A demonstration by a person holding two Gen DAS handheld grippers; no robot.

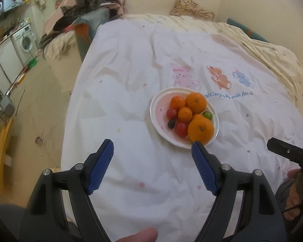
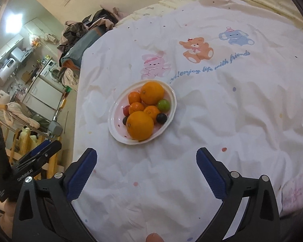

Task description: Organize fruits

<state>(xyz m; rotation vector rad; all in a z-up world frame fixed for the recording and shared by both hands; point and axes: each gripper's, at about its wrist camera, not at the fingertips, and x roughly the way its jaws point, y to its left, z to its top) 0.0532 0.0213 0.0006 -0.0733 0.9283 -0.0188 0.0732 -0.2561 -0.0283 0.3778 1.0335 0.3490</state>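
Observation:
A white oval plate (image 1: 157, 109) (image 2: 114, 125) sits on a white bedsheet. It holds two large oranges (image 1: 200, 129) (image 2: 140, 126), several small mandarins (image 1: 185, 114) (image 2: 136, 108), red tomatoes (image 1: 181, 128), a green fruit (image 1: 207, 115) (image 2: 163, 104) and dark grapes (image 1: 171, 123) (image 2: 161, 118). My left gripper (image 1: 152, 148) is open and empty, just short of the plate's near rim. My right gripper (image 2: 146, 154) is open and empty, a little short of the plate. The right gripper's finger also shows at the right edge of the left wrist view (image 1: 286, 151).
The sheet (image 1: 131, 92) (image 2: 232, 111) has cartoon animal prints and blue writing behind the plate. A pile of clothes (image 1: 84, 14) (image 2: 84, 32) lies at the bed's far left. The bed edge drops to the floor on the left. A washing machine (image 1: 25, 40) stands beyond.

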